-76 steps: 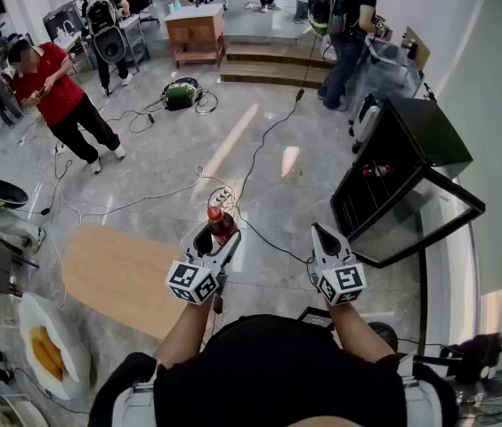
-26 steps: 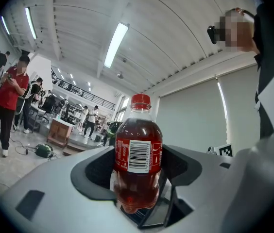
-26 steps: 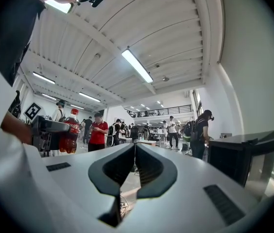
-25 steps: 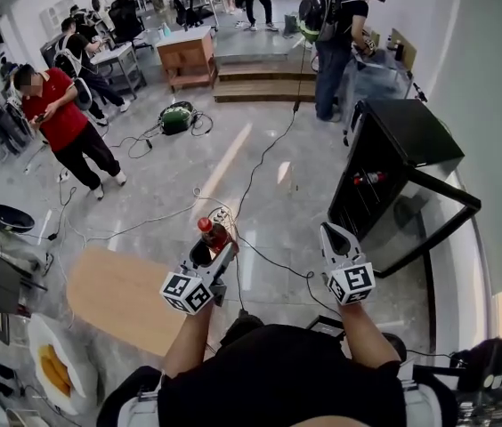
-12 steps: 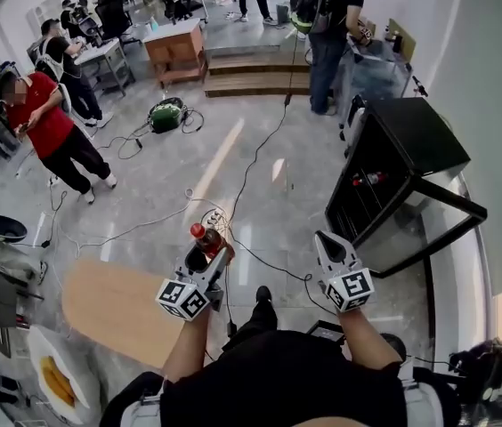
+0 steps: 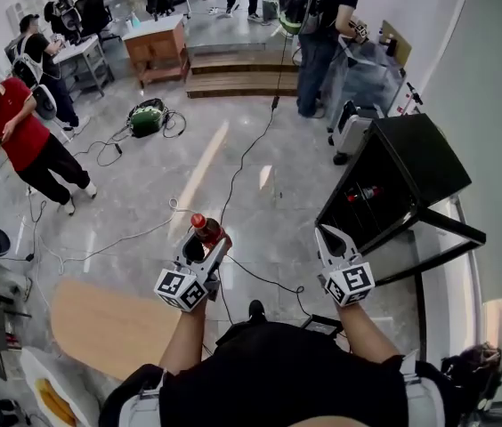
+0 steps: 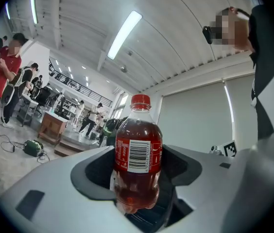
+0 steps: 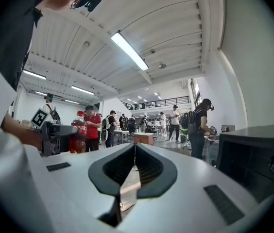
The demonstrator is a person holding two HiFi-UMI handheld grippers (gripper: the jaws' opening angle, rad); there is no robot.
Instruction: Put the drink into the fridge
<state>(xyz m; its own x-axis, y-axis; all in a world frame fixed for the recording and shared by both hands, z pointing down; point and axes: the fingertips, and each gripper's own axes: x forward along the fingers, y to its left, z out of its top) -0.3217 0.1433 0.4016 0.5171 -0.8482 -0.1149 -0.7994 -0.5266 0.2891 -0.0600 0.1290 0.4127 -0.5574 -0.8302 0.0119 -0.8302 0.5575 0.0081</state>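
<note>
While the person walks the room with two grey grippers out front, the left gripper (image 6: pixel 205 241) clamps the one clear plastic bottle of red drink (image 6: pixel 206 229) upright between its jaws, red cap up, and the right gripper (image 6: pixel 329 237) is pinched together on nothing. One black fridge (image 6: pixel 407 163), door open, sits to their right, well apart from the bottle
</note>
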